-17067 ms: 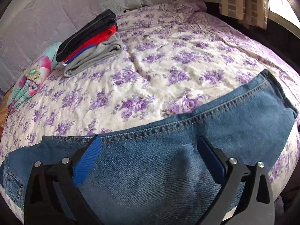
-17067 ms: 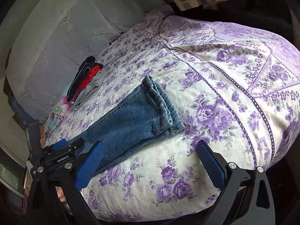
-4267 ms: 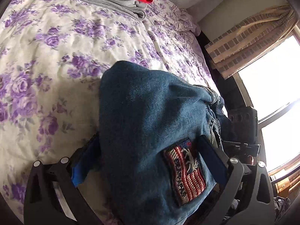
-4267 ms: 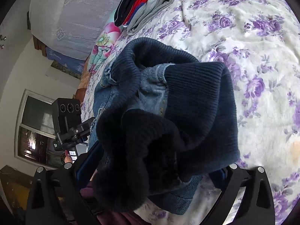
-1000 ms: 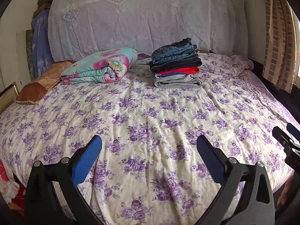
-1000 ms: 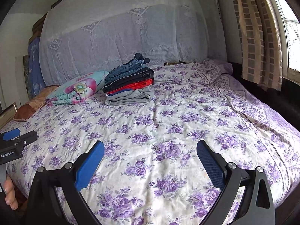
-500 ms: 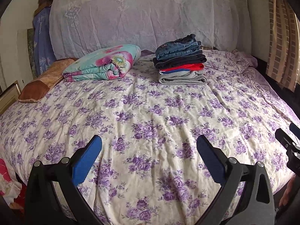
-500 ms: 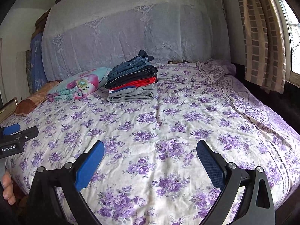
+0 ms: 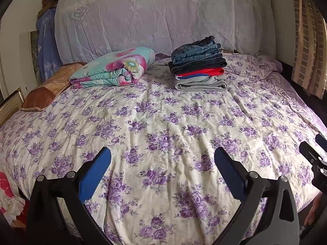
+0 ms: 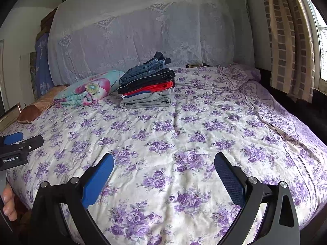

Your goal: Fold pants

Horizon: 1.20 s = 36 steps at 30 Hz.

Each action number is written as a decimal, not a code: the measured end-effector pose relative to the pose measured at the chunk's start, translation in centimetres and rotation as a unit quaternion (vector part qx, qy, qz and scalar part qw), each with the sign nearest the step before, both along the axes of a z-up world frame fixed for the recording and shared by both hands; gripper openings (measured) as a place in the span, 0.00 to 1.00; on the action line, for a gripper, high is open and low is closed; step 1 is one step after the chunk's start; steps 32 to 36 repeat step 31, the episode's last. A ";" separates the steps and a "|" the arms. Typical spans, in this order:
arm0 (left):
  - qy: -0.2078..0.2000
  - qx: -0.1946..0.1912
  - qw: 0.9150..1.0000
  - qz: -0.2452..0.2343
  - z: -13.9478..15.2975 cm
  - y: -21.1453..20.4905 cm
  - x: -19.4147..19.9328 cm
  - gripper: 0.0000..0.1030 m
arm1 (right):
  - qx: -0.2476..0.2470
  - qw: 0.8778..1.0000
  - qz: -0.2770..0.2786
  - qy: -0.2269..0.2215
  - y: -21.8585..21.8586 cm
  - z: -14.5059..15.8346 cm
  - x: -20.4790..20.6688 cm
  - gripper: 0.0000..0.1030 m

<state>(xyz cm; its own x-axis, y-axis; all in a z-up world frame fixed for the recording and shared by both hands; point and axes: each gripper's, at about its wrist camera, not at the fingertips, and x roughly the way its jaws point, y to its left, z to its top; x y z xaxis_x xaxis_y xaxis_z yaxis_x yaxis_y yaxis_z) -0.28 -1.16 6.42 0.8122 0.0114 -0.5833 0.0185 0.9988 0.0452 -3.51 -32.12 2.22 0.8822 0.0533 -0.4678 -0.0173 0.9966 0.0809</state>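
Denim jeans (image 9: 196, 50) are sitting folded atop the clothes stack (image 9: 201, 74), far ahead of both spread, empty grippers, left gripper (image 9: 162, 164) and right gripper (image 10: 163, 168); likely heavy, stiff-ish, best lifted under the fold.

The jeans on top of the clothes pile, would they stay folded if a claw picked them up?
Probably not. The jeans are soft denim, folded loosely with a dark cuff poking up, so they would likely flop open if grabbed by one edge. They look thick, so probably heavy for cloth. A push might slide them off the pile, since they sit slightly crooked.
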 end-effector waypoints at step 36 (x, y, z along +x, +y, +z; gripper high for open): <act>0.005 -0.019 1.000 0.004 -0.5 0.8 0.4 0.95 | -0.001 1.000 -0.006 0.002 -0.1 -0.4 0.1 0.96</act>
